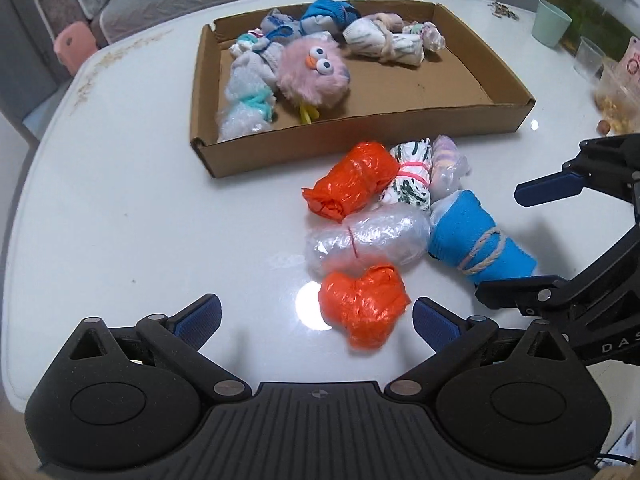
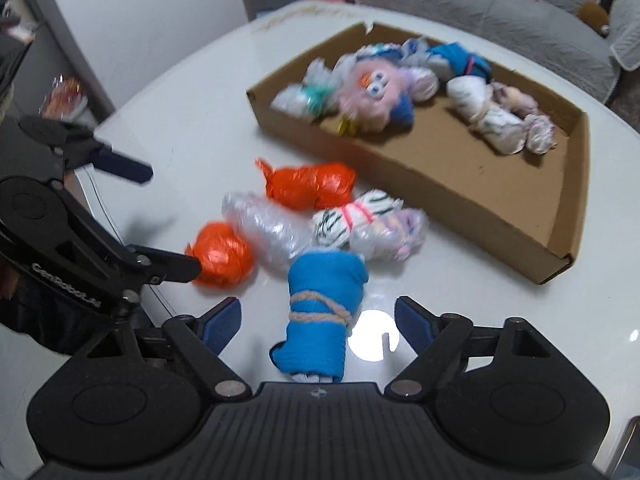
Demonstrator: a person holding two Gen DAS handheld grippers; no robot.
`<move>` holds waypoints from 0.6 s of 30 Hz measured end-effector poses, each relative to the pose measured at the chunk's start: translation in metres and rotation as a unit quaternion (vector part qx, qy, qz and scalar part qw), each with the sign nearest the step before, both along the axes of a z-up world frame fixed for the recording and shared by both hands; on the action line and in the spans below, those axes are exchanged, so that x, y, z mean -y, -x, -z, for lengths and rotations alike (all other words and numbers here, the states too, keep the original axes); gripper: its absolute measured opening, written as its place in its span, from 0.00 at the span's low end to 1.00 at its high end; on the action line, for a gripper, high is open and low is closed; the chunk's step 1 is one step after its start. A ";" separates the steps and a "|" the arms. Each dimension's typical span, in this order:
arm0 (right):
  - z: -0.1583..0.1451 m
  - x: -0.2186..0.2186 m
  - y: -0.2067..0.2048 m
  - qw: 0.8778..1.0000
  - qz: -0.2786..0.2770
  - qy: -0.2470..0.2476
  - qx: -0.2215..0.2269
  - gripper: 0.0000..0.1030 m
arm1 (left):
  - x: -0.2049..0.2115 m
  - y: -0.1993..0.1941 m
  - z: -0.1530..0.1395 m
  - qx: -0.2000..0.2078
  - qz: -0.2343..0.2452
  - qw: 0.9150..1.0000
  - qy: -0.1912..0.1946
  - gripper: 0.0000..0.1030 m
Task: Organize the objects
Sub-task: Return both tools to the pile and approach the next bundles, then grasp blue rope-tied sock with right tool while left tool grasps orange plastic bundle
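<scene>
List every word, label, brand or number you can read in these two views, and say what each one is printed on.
"DAS", cut off by the picture's edge: on the black arm of the right gripper, seen from the left wrist.
"GenRobot.AI", small, so the reading is uncertain: on the black arm of the left gripper, seen from the right wrist.
Red print on the pink packet at the table's far right: too small to read.
The cardboard tray and the bundles carry no text.

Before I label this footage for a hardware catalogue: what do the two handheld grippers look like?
Both match: matte black plastic bodies with a ribbed centre plate, round side housings and silver pivot pins. The left gripper and right gripper each end in two fingers faced with blue textured pads. White lettering runs along the arms; only "DAS" is legible on one. No sleeves show.
</scene>
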State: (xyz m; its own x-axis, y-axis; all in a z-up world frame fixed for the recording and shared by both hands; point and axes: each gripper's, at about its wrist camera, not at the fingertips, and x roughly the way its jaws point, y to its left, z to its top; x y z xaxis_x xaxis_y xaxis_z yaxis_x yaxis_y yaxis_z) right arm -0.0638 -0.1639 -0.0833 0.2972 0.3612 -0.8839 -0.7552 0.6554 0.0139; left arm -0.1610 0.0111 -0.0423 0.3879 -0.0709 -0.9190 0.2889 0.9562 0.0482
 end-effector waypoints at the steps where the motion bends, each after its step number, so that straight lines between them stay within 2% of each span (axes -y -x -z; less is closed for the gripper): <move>1: 0.002 -0.001 -0.002 1.000 0.002 0.002 -0.001 0.78 | -0.001 -0.001 0.003 -0.005 -0.002 1.000 0.001 0.99; 3: 0.007 0.001 -0.005 1.000 0.010 -0.001 -0.011 0.77 | 0.000 0.000 0.008 -0.007 -0.003 1.000 -0.004 0.99; 5: 0.012 0.000 -0.006 1.000 0.007 0.003 -0.016 0.68 | 0.002 -0.001 0.014 -0.008 0.003 1.000 -0.012 0.99; 12: 0.024 0.003 -0.004 0.999 0.011 0.018 -0.037 0.45 | 0.009 -0.002 0.032 -0.003 0.014 1.000 -0.018 0.98; 14: 0.025 0.005 -0.003 0.999 0.009 0.018 -0.046 0.34 | 0.009 -0.003 0.034 -0.002 0.019 1.000 -0.012 0.89; 15: 0.025 0.006 -0.001 0.999 0.007 0.017 -0.050 0.32 | 0.010 -0.003 0.034 -0.002 0.022 1.000 -0.011 0.78; 17: 0.025 0.007 0.001 0.998 0.003 0.017 -0.053 0.31 | 0.009 -0.004 0.033 -0.001 0.022 1.000 -0.001 0.66; 18: 0.025 0.008 0.001 0.998 0.002 0.017 -0.053 0.31 | 0.009 -0.004 0.032 0.000 0.024 1.000 0.004 0.56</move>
